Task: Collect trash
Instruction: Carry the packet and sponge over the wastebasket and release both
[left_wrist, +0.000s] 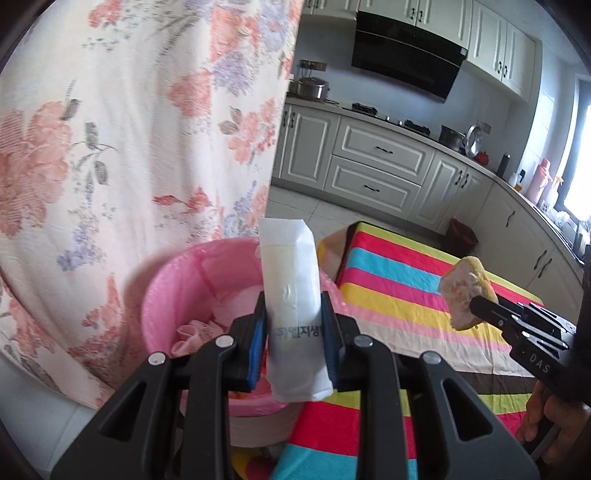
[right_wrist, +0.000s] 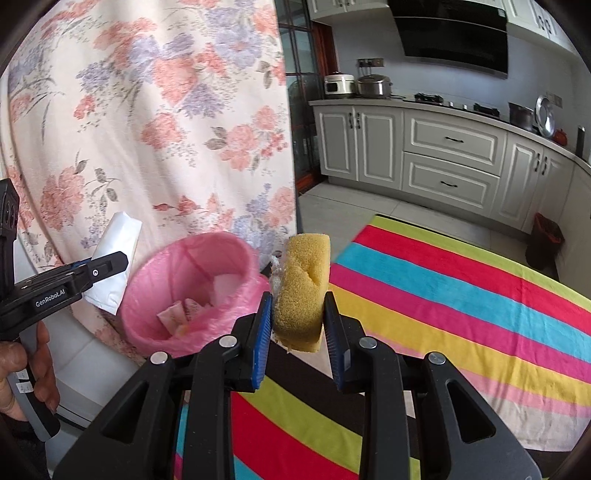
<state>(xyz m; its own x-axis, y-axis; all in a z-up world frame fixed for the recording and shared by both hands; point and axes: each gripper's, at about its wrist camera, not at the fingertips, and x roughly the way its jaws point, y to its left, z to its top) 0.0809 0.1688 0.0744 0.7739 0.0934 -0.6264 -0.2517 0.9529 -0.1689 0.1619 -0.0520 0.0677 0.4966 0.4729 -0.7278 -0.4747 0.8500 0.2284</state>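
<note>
My left gripper (left_wrist: 294, 325) is shut on a white paper packet (left_wrist: 291, 295) with printed letters, held upright over the near rim of the pink-lined trash bin (left_wrist: 162, 295). In the right wrist view that packet (right_wrist: 114, 258) sticks out of the left gripper (right_wrist: 110, 267) just left of the bin (right_wrist: 147, 280). My right gripper (right_wrist: 298, 321) is shut on a squeezed yellow sponge (right_wrist: 301, 291), which hangs to the right of the bin's rim. The sponge (left_wrist: 467, 291) in the right gripper (left_wrist: 480, 308) shows at the right of the left wrist view. Crumpled wrappers (right_wrist: 177, 314) lie inside the bin.
A striped cloth (right_wrist: 461, 295) covers the table beside the bin. A floral curtain (left_wrist: 129, 129) hangs right behind the bin. White kitchen cabinets (left_wrist: 380, 162), a stove and pots line the far wall, and a dark small bin (right_wrist: 545, 236) stands on the floor.
</note>
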